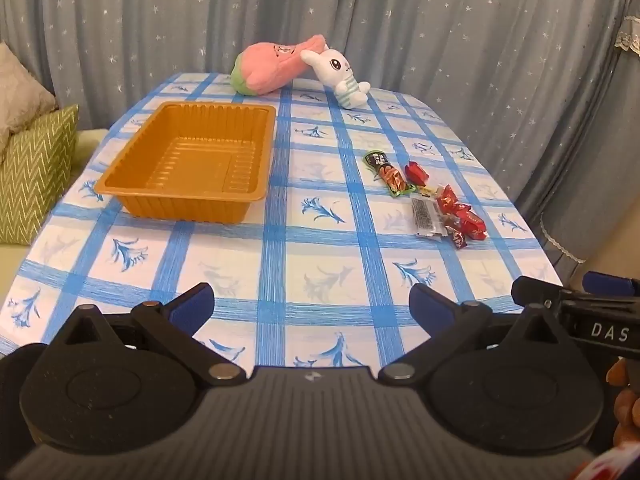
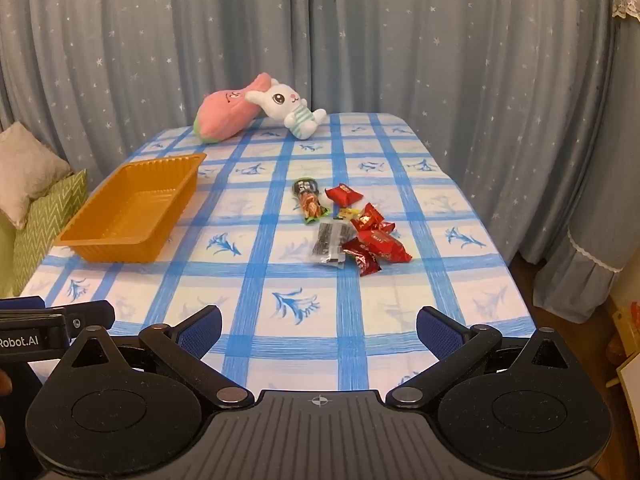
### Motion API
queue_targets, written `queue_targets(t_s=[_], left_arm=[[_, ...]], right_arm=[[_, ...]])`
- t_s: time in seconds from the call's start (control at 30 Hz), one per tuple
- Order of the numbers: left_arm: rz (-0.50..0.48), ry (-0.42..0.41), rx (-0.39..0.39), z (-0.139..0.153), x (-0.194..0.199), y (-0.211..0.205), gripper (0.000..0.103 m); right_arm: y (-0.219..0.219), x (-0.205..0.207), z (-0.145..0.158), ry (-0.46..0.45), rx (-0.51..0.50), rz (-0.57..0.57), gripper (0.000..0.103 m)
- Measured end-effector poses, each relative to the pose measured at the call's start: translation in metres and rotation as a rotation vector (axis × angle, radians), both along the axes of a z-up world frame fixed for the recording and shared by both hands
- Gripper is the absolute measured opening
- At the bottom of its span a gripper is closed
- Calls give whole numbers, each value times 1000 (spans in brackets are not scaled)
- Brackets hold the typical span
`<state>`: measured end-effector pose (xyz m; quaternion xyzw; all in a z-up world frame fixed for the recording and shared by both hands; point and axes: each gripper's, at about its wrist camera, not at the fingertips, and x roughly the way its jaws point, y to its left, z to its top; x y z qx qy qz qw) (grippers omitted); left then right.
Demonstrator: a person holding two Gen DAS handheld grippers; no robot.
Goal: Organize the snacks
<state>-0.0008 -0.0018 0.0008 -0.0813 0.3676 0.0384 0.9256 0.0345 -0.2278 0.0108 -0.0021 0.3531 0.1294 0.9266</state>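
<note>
Left gripper (image 1: 311, 308) at 6 o'clock in the left wrist view, jaws spread wide, nothing between them, hovering over the near table edge. Right gripper (image 2: 319, 328) same in its own view: released, empty, low at 6 o'clock. Each gripper's tip pokes into the other's view, at 3 o'clock in the left view and at 9 o'clock in the right.

Table (image 2: 280, 360) covered in a blue-and-white checked cloth with a flower print.

Mid table, at 10 o'clock from the left gripper: orange plastic tray (image 1: 192, 160), ribbed walls, nothing in it.

At 1 o'clock from the left gripper, dead ahead at 12 from the right: snack pile (image 2: 352, 232). Red wrapped candies (image 2: 376, 240) bunched together, overlapping. Clear packet with dark contents (image 2: 334, 242) touching them on the 9 o'clock side. Long green-and-black stick packet (image 2: 309, 200) just beyond, and one red candy (image 2: 343, 194) beside it, apart from the bunch. Snacks well apart from the tray.

Far edge at 12 o'clock: pink plush (image 1: 272, 66) lying down, white bunny plush (image 1: 340, 74) leaning against it. Starred grey-blue curtain (image 1: 440, 20) behind. Cushions (image 1: 32, 152) at 9 o'clock, off the table.
</note>
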Motion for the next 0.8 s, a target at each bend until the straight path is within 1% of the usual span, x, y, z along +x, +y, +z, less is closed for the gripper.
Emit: queue_targets(t_s=[0.17, 0.2, 0.8], left_arm=[[-11, -12, 6, 0, 2, -1, 103], [0, -10, -8, -1, -1, 1, 103], [-3, -12, -8, 3, -2, -3, 103]], right_arm=[[-1, -1, 0, -7, 5, 1, 103], [1, -2, 0, -8, -1, 4, 103], [1, -2, 2, -5, -3, 6, 103]])
